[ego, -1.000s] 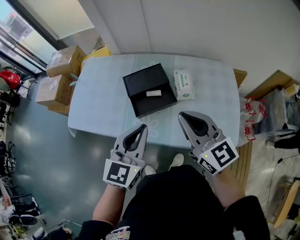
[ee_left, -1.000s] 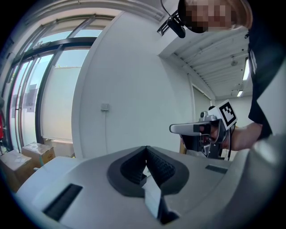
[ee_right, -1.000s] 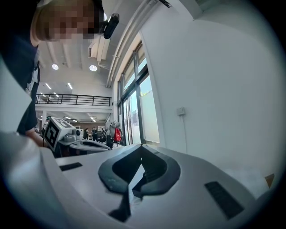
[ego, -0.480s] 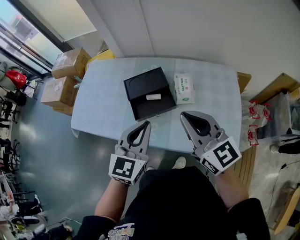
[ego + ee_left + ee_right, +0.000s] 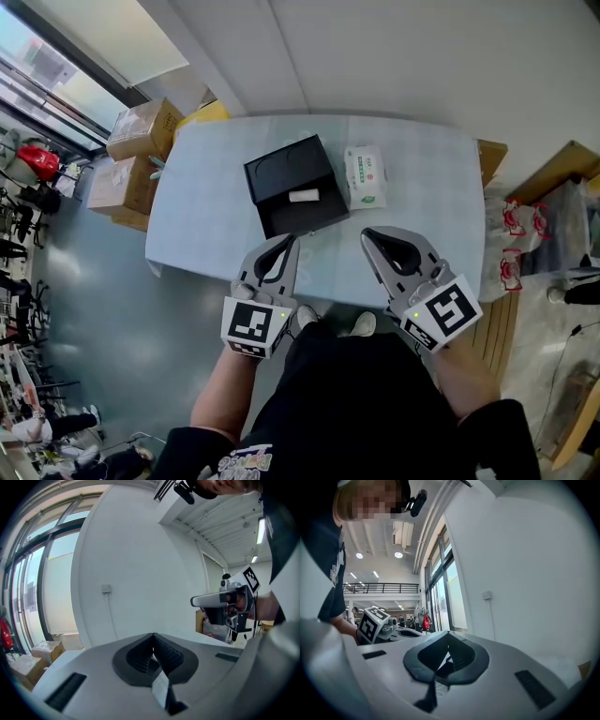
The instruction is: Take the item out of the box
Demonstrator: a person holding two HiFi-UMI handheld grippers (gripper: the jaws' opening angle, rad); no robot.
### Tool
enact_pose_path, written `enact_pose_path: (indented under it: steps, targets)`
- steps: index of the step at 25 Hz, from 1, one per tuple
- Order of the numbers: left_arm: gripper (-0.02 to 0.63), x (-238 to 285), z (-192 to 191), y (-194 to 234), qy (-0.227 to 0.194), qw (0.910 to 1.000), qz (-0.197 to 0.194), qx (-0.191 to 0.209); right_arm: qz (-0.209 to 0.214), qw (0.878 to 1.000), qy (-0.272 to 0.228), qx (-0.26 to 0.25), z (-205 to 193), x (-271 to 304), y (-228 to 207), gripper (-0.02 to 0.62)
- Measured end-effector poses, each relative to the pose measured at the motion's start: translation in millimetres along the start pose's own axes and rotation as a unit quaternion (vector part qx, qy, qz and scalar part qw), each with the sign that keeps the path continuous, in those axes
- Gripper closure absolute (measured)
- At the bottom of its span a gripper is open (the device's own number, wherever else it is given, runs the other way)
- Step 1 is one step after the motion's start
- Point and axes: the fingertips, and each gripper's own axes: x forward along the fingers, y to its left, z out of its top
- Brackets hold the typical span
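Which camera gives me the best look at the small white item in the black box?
The head view: it looks down into the open black box and shows the white item lying inside. The left gripper view and right gripper view show neither, only walls and windows.

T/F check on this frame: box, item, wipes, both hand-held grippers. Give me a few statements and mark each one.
1. The black box on the table lies open. True.
2. The small white item is already out on the table. False: it lies inside the box.
3. In the head view, the wet-wipes pack lies left of the box. False: it lies right of it, close beside it.
4. The left hand-held gripper and the right hand-held gripper are both shut and hold nothing. True.
5. Cardboard boxes stand on the floor past the table's left end. True.
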Motion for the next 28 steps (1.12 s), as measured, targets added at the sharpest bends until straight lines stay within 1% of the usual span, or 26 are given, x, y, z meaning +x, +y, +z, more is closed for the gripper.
enact_pose_path:
  steps: [6,11,13,17,21,28]
  targets:
    - [0.597,19.9,-13.2,4.5,0.027,0.9991,-0.001,0.033,-0.008,1.0,0.0,0.007,-4.3,-0.6,-11.1,0.586]
    - [0.597,40.8,-32.1,13.3,0.06,0.9951,0.0,0.078,-0.028,1.0,0.0,0.012,-8.8,-1.4,-24.3,0.586]
    - [0.597,49.5,-40.2,15.6,0.07,0.9933,-0.006,0.092,-0.038,0.999,0.0,0.014,-9.6,-1.2,-29.3,0.586]
    - [0.597,68.0,-59.8,22.1,0.092,0.9899,-0.023,0.106,-0.057,0.998,0.005,0.017,-12.7,0.9,-39.9,0.586]
    - [0.597,85.8,-83.5,27.1,0.121,0.9804,-0.036,0.151,-0.074,0.997,0.009,0.026,-17.8,7.7,-50.7,0.586]
    - [0.597,115.8,-117.5,39.1,0.16,0.9572,-0.066,0.232,-0.086,0.995,0.025,0.041,-27.1,29.3,-59.8,0.586]
